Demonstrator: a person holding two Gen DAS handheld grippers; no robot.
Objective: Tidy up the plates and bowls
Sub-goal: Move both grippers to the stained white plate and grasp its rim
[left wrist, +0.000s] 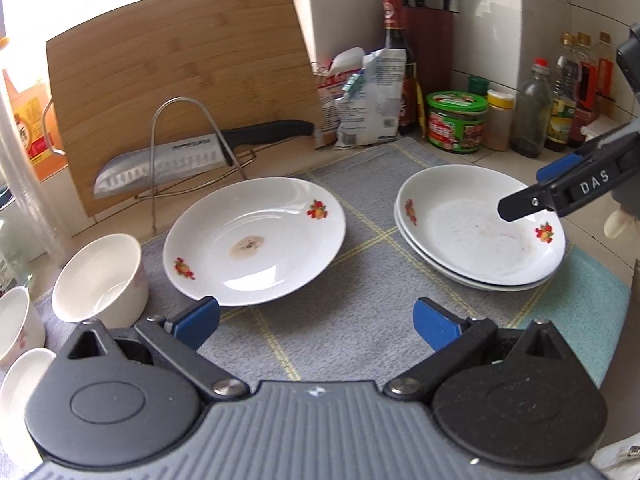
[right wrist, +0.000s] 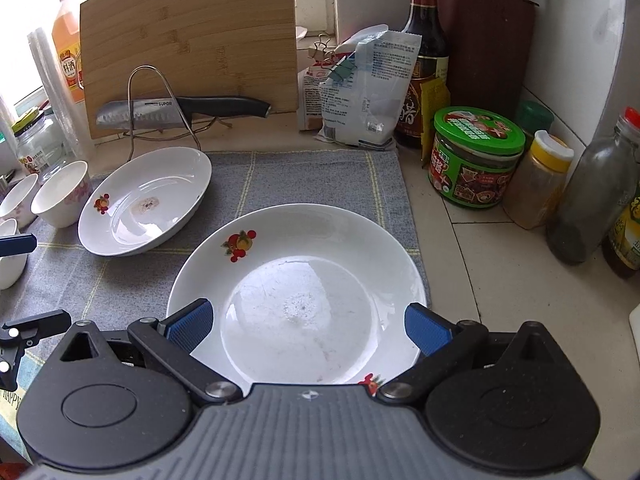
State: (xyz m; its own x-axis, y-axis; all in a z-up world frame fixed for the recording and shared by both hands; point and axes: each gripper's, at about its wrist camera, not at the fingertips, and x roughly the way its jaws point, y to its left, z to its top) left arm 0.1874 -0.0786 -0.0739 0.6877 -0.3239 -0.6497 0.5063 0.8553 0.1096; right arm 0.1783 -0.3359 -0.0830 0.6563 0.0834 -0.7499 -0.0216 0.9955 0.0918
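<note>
A single white plate [left wrist: 256, 240] with fruit prints lies on the grey mat [left wrist: 360, 320], and it also shows in the right wrist view [right wrist: 144, 208]. To its right sits a stack of two like plates [left wrist: 476, 228], large under the right wrist camera [right wrist: 300, 280]. My left gripper [left wrist: 318, 324] is open over the bare mat just short of the single plate, with nothing between its pads. My right gripper [right wrist: 310, 326] is open wide above the near rim of the stack, pads clear of it. One of its fingers [left wrist: 528, 200] reaches over the stack. White bowls [left wrist: 100, 276] stand at the left [right wrist: 60, 192].
A bamboo cutting board [left wrist: 180, 80] leans at the back behind a knife [left wrist: 168, 160] on a wire stand. Bags, a sauce bottle [right wrist: 424, 60], a green-lidded jar [right wrist: 476, 156] and spice bottles [right wrist: 536, 180] crowd the back right. A knife block [right wrist: 488, 40] stands in the corner.
</note>
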